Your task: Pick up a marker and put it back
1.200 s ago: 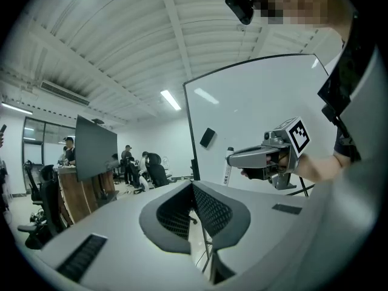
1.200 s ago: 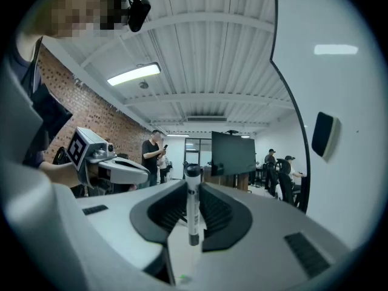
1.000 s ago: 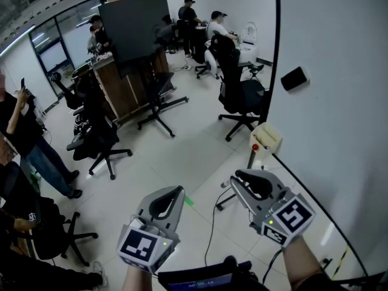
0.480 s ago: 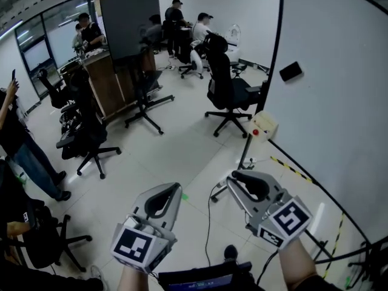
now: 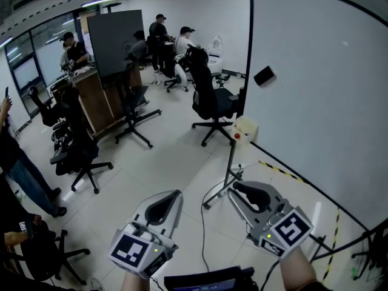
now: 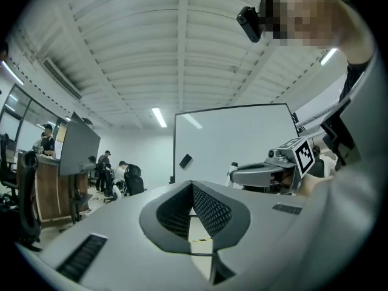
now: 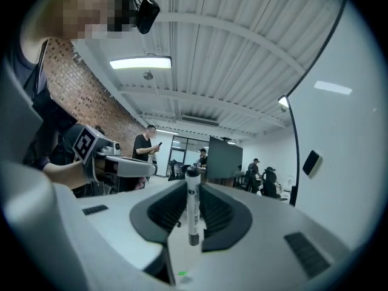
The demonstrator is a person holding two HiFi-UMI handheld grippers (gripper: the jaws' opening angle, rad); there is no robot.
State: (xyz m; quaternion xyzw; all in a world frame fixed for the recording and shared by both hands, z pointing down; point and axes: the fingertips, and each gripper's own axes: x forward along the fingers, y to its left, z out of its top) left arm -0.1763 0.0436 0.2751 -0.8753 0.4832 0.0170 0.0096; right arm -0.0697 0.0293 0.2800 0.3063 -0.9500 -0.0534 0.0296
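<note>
White-barrelled marker upright, pinched mid-barrel in right claw, jaws clamped on it. Left claw closed, empty. Both over bare floor, whiteboard near on right. Risk: pivot or slip of thin barrel in narrow pinch, drop to floor. Return spot not visible.

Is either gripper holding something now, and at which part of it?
The right gripper holds a marker upright by the middle of its barrel, with both ends free. The left gripper holds nothing.
</note>
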